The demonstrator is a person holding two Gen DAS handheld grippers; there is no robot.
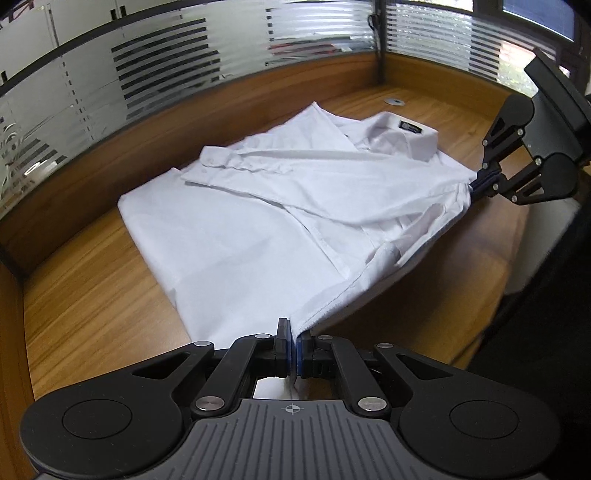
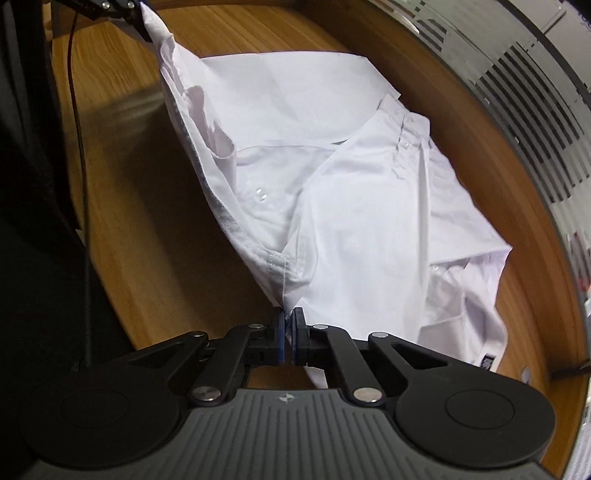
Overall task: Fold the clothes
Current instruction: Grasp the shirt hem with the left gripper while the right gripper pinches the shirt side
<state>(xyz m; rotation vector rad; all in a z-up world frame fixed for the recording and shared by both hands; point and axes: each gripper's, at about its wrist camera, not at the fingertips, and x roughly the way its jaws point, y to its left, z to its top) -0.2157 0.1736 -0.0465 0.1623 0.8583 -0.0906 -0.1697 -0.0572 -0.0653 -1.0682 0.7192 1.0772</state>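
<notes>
A white button-up shirt [image 1: 258, 206] lies partly folded on the wooden table [image 1: 92, 295], one sleeve laid across its body and its collar with a dark label [image 1: 410, 127] at the far end. My left gripper [image 1: 294, 332] is shut on the shirt's near hem corner, lifted off the table. My right gripper [image 1: 476, 182] is shut on the shirt's side edge by the shoulder, at the right. In the right wrist view the right gripper [image 2: 289, 321] pinches a seamed edge of the shirt [image 2: 369, 221], and the left gripper [image 2: 138, 14] holds the far corner taut at top left.
A raised wooden ledge [image 1: 184, 122] and striped frosted glass panels [image 1: 166, 62] run behind the table. A round metal cable cover [image 1: 394, 101] sits beyond the collar. A dark chair or clothing [image 2: 37, 221] and a thin cable [image 2: 79, 122] border the table's near side.
</notes>
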